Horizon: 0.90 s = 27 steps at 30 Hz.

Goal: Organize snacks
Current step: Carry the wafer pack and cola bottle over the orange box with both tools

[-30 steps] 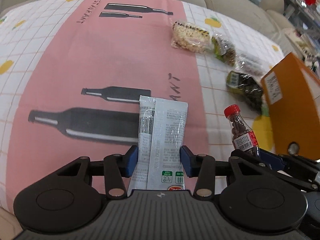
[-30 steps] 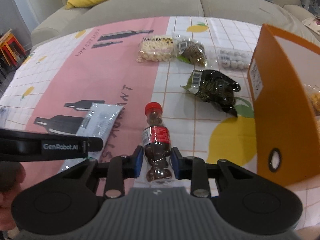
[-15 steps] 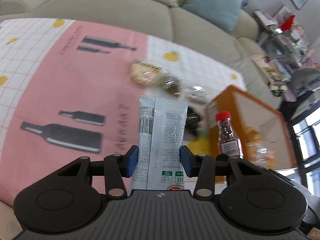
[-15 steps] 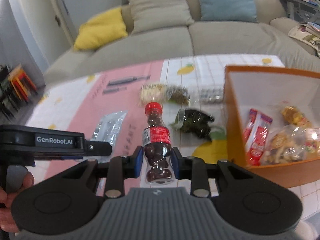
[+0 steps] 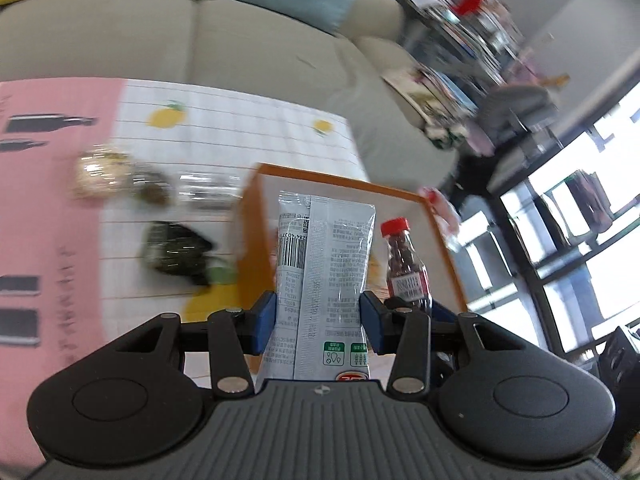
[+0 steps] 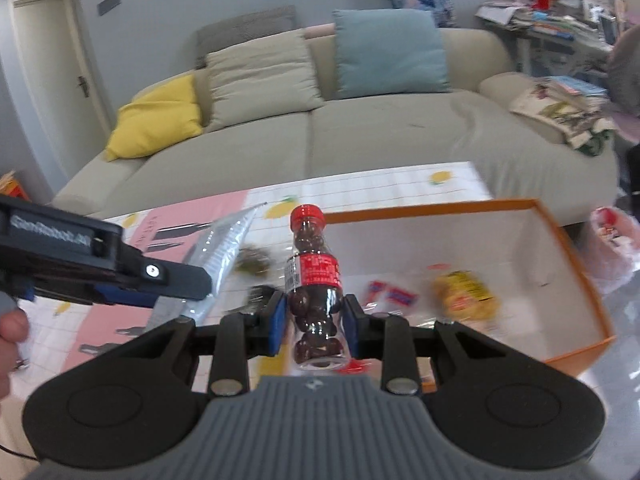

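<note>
- Left hand-held gripper [image 5: 319,322]: blue pads clamped on a flat silver-grey foil snack packet [image 5: 325,276], which stands upright between them.
- Right hand-held gripper [image 6: 313,322]: blue pads clamped on the lower body of a small clear plastic bottle with a red cap and red label, filled with dark round sweets [image 6: 315,280]. The bottle stands upright.
- Orange open-topped cardboard box with a white interior [image 6: 576,272]: sits at the right end of the tabletop [image 5: 224,124], which is covered by a pink and white checked cloth. It already holds a yellow crinkled snack bag [image 6: 464,294] and small red-and-white packets [image 6: 394,294]; other contents are too blurred to identify.
- Outstanding items: a dark green-black foil bag [image 5: 174,252] lies on the cloth just left of the box. Further off, a pale snack bar in clear wrap [image 5: 96,172] and two more clear-wrapped packs lie in a row, blurred.
- Progress, as judged: partway. Some items boxed, two in the air, at least four on the cloth.
- Pose: both tools are held above the cloth, angled downward, side by side. In the right wrist view the bottle lines up with the box's left wall; in the left wrist view the packet covers the box opening. Neither item is inside the box yet.
- A person's fingers [image 6: 12,328] show at the left edge, behind the left tool.
</note>
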### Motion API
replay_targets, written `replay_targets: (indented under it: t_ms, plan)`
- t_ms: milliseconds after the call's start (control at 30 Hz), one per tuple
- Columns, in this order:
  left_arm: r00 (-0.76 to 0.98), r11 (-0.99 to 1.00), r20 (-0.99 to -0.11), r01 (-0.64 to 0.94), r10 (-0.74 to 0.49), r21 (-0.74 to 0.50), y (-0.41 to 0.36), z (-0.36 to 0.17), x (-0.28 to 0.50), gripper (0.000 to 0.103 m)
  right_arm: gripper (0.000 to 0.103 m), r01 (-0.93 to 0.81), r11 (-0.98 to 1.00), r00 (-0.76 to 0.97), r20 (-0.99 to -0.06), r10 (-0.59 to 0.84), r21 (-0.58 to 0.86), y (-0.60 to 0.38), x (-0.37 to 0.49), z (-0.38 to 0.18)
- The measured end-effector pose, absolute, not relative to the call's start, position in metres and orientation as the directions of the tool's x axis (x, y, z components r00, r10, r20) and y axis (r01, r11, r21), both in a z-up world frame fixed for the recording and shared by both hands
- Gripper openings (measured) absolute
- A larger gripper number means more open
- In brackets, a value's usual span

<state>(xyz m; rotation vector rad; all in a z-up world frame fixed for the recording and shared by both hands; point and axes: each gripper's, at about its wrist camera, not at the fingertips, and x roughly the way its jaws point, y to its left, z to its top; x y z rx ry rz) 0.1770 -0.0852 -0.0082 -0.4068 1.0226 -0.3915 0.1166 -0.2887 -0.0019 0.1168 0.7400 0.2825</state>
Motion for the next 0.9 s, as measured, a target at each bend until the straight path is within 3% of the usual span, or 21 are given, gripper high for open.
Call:
replay_targets:
  t_ms: [300,600,900]
  plan:
    - [0.348,0.847,-0.772,0.204,-0.532,-0.491,-0.15,-0.019,0.219,0.051,0.028,-0.128,0.985,0.689,-0.704,0.172,0.116,-0.349,0.153,-0.005]
    - [0.247,0.871,-0.839,0.224,-0.485,-0.437,-0.194,-0.05,0.255,0.051,0.028,-0.095,0.994,0.604,-0.791,0.095,0.048,-0.376,0.201,-0.035]
    - [0.169,0.873,-0.866,0.232,-0.471,-0.43,-0.218,-0.081,0.277,0.052,0.028,-0.136,0.989,0.512,-0.859,0.023,-0.054,-0.383,0.23,-0.071]
